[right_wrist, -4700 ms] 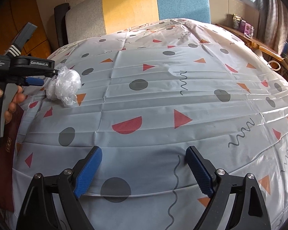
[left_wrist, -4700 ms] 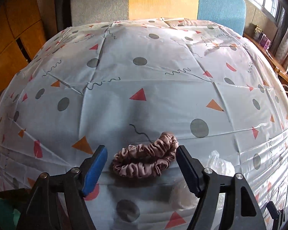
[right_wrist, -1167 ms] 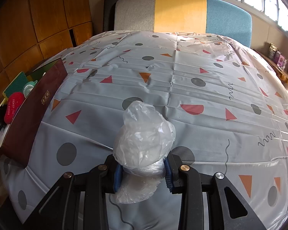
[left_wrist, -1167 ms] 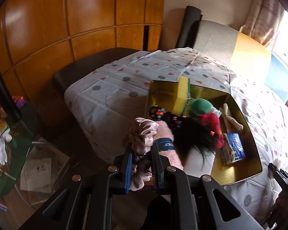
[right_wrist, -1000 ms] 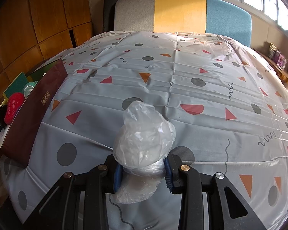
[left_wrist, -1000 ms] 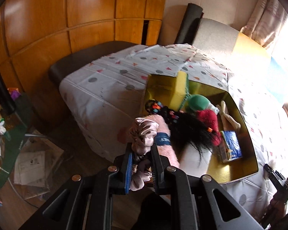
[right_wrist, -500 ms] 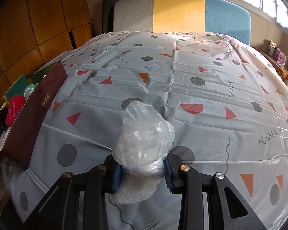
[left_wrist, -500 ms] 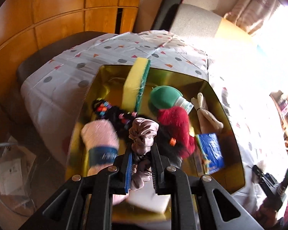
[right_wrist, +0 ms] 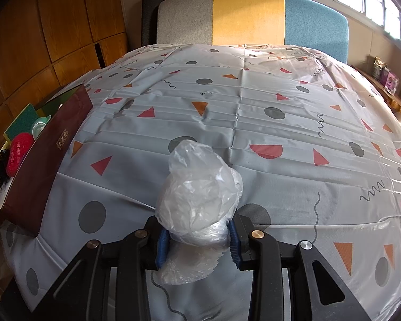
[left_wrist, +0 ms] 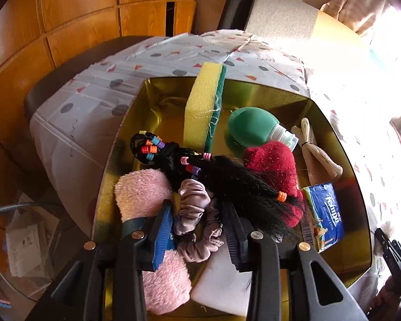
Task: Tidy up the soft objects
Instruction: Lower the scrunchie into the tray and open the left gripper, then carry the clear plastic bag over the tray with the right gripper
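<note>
In the left wrist view a dusty-pink scrunchie lies inside the gold-lined box, on top of a pink towel and a white pad. My left gripper hangs over it. Its jaws are opening, and the scrunchie sits loosely between the blue pads. In the right wrist view my right gripper is shut on a crumpled clear plastic bag, low over the patterned tablecloth. The box's maroon wall stands at the left edge of the table.
The box also holds a yellow-green sponge on its edge, a green bottle, a red sock, a black beaded hairpiece and a blue tissue pack. A grey, yellow and blue chair back stands behind the table.
My left gripper came over the box and down into it, then its jaws parted and let the scrunchie loose. The right gripper and its bag have not moved.
</note>
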### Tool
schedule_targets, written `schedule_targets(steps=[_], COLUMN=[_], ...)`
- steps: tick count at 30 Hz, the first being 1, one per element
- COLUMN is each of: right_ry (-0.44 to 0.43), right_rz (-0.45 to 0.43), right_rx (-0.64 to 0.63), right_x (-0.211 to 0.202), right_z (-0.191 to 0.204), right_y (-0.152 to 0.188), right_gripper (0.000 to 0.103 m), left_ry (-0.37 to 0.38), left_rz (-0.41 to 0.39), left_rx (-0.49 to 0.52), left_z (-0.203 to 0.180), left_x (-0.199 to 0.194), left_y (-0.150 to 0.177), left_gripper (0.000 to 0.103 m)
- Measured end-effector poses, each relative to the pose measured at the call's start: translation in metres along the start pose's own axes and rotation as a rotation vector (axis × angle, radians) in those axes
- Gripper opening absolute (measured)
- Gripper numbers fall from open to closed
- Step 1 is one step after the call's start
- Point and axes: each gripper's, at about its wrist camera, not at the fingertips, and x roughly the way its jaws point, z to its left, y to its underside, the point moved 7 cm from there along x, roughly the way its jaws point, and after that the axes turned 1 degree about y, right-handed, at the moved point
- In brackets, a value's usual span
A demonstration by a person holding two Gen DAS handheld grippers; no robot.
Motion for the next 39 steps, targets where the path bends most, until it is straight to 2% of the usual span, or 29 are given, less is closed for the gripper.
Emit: schedule_targets(steps=[7,16,28,39], right_ry=[0.019,0.045,0.078,0.105], right_rz=[0.000,0.001,0.006,0.025], right_rx=[-0.011,-0.025,-0.042,-0.036], right_x=[0.000,-0.001,-0.003,-0.006], right_z=[0.002,0.005,0.008,0.011], right_y=[0.000,0.001,0.002,0.004], right_gripper=[0.036,0.036,0.036,0.036], left_ry=[-0.051,-0.055,-0.057,-0.047], left_rz=[-0.079,-0.148,-0.161,-0.165], left_rx=[-0.010,-0.045,-0.062,-0.082], left_z=[0.002,0.009,0.017,0.029], left_x=[-0.032,-0.070,-0.082,-0.084], left_y=[-0.001,0.002,0.022,0.027], left_gripper=[0.038,0.038,0.038,0.038])
